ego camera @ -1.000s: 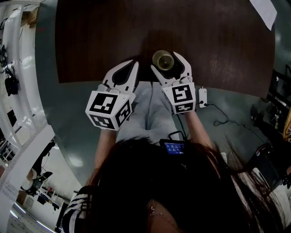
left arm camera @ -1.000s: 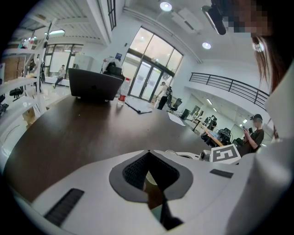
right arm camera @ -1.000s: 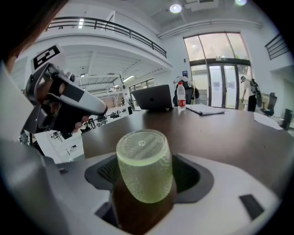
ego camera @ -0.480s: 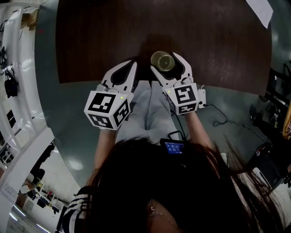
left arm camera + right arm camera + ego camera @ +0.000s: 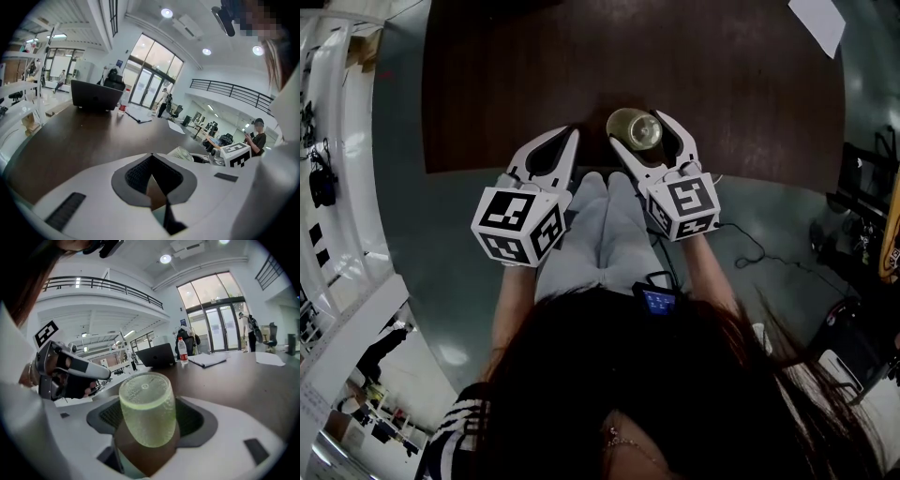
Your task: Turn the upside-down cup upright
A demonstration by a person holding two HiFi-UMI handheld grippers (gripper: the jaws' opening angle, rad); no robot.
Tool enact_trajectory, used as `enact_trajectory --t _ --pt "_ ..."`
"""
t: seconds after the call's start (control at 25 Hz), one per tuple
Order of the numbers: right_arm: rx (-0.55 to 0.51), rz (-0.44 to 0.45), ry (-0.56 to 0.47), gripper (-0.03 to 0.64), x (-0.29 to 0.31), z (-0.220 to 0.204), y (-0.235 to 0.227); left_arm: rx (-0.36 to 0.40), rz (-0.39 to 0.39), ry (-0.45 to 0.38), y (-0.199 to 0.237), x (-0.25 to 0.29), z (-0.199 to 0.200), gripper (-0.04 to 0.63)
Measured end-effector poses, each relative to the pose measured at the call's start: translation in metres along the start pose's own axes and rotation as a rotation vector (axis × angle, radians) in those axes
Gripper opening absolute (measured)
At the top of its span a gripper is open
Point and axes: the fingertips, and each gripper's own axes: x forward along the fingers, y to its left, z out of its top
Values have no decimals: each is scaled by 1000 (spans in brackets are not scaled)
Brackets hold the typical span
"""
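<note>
The right tongs (image 5: 637, 131) grip the green cup (image 5: 147, 408) by its sides, base up and slightly tilted, over the near edge of the counter (image 5: 722, 94). The left tongs (image 5: 572, 136) are closed on nothing. The cup seems grasped but not yet turned. The next move calls for 1 half-turn roll of the wrist, then setting the cup down.

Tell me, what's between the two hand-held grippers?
The person's light-trousered lap and, farther forward, bare dark table, in the head view.
</note>
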Motion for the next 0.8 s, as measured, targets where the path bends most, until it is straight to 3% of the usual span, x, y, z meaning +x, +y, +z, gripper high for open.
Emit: enact_trajectory --t 0.52,0.8 --pt "113 51 -127 353 -26 50 18 55 -26 -76 -13 -27 30 2" --pt "246 86 -203 353 -39 71 19 82 -48 -119 -23 -35 49 2"
